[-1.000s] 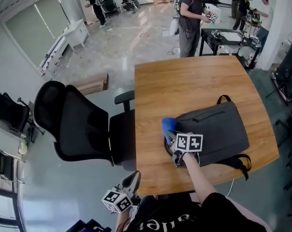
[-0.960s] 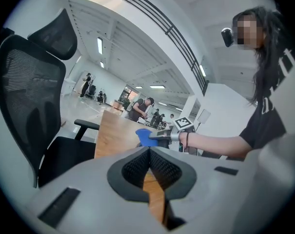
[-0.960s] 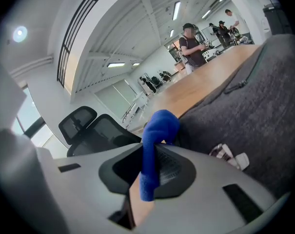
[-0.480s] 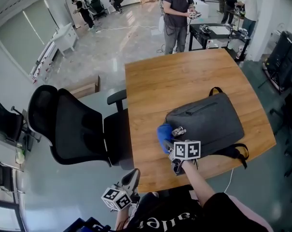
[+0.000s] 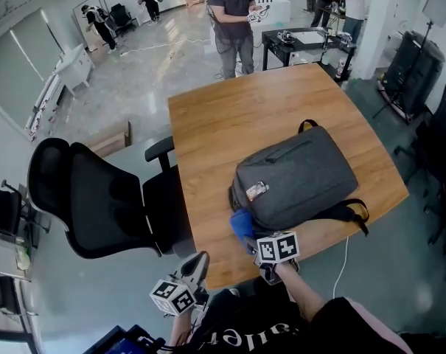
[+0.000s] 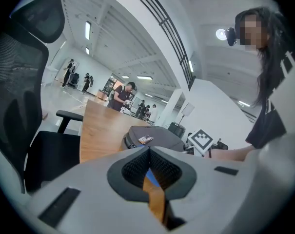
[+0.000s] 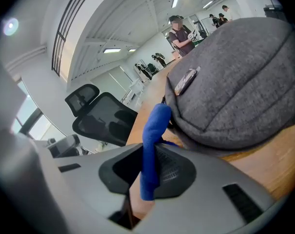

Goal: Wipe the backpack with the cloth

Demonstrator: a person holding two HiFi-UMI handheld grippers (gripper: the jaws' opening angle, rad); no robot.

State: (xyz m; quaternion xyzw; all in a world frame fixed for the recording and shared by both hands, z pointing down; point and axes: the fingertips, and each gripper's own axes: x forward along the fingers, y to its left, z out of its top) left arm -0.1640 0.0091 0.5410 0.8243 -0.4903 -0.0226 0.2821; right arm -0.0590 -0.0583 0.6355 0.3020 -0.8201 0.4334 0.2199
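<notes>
A dark grey backpack [image 5: 296, 179] lies flat on the wooden table [image 5: 230, 116], with a small tag [image 5: 256, 190] on its near left corner. My right gripper [image 5: 253, 243] is shut on a blue cloth [image 5: 242, 223], which touches the backpack's near left edge. In the right gripper view the blue cloth [image 7: 152, 145] stands up between the jaws, beside the backpack [image 7: 240, 77]. My left gripper [image 5: 195, 271] is shut with nothing in it, held low off the table's near left corner. From the left gripper view the backpack [image 6: 152, 138] lies ahead on the table.
A black office chair [image 5: 97, 198] stands at the table's left side. The backpack's strap [image 5: 355, 212] hangs toward the near right table edge. A person [image 5: 230, 21] stands beyond the far edge, with desks and several more people behind. A white cable [image 5: 340, 268] hangs below the table.
My right gripper has drawn the blue cloth back toward me along the backpack's left side, down to its near corner. The tag on the backpack is now uncovered. The left gripper stays low.
</notes>
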